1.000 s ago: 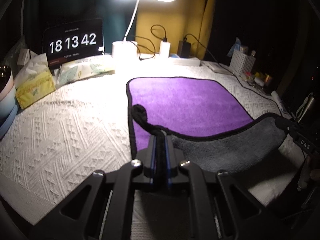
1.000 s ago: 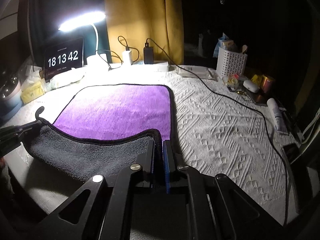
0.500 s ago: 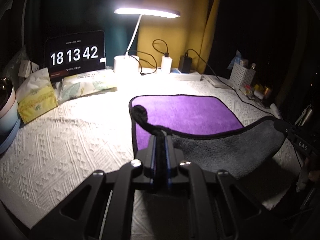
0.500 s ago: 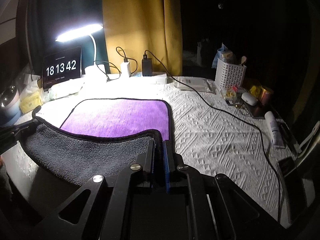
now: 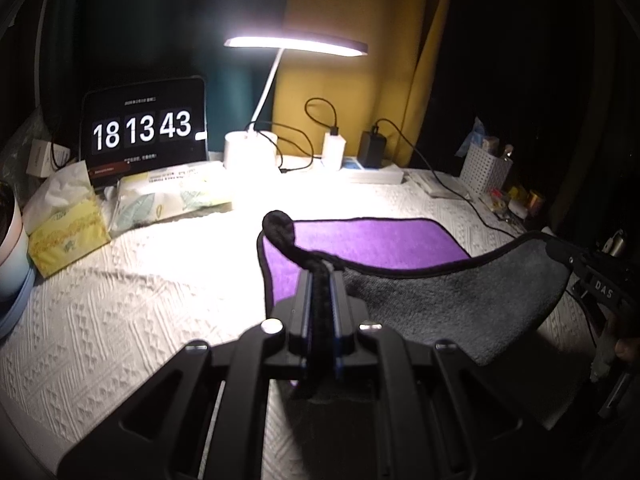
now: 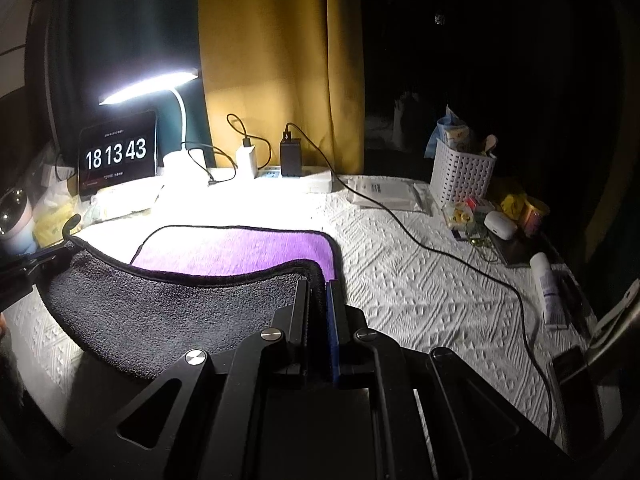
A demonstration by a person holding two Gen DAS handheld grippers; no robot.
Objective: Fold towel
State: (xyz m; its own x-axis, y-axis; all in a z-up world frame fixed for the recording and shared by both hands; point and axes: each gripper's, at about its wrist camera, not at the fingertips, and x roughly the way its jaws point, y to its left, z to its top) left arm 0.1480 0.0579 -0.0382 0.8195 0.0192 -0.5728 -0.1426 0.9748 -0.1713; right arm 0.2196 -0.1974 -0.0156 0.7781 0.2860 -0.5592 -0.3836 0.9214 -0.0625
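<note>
The towel [image 5: 376, 240] is purple on top and grey underneath, with black trim, and lies on the white textured tablecloth. My left gripper [image 5: 320, 270] is shut on its near left corner. My right gripper [image 6: 318, 284] is shut on its near right corner. Both corners are lifted, so the near edge hangs between them with the grey underside [image 6: 180, 308] facing me. The far half of the towel [image 6: 240, 250] lies flat. The right gripper also shows in the left wrist view [image 5: 576, 260], and the left gripper in the right wrist view [image 6: 60, 254].
A lit desk lamp [image 5: 296, 44], a tablet clock [image 5: 144, 128], tissue packs [image 5: 68, 232] and a power strip with chargers [image 5: 360, 168] line the back. A white basket [image 6: 462, 172], small items, a tube [image 6: 550, 288] and a black cable [image 6: 440, 256] sit on the right.
Both grippers have lifted the towel's near edge higher and carried it toward the back. Less of the purple side shows now. The clock went from 42 to 43.
</note>
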